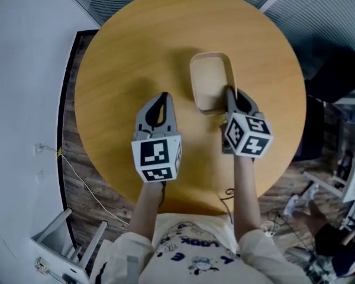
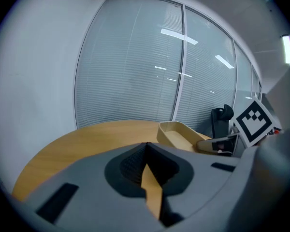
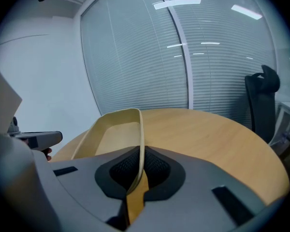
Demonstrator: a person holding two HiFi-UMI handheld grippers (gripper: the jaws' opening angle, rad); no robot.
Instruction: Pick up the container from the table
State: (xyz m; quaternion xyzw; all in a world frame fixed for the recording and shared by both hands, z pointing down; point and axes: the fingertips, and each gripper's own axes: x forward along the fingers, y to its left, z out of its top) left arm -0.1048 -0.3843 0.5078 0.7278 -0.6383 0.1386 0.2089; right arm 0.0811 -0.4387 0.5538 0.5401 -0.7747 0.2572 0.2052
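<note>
Gripping right wall of tan container (image 1: 208, 78), at mid surface (image 1: 124, 58), with right tool (image 1: 230, 92), forearm stretched forward. Holding left tool (image 1: 161, 97) alongside, apart from it, jaws pressed together on nothing.

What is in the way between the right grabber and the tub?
Nothing visible is. The right gripper is shut on the container, pinching its side wall, so no gap is left between them. Only bare table lies around it.

The tan rectangular container (image 1: 210, 81) sits on the round wooden counter (image 1: 124, 70), right of centre. The right gripper (image 1: 230, 93) has its jaws pinching the container's near right wall; the left gripper (image 1: 164, 96) hangs left of it, apart.
</note>
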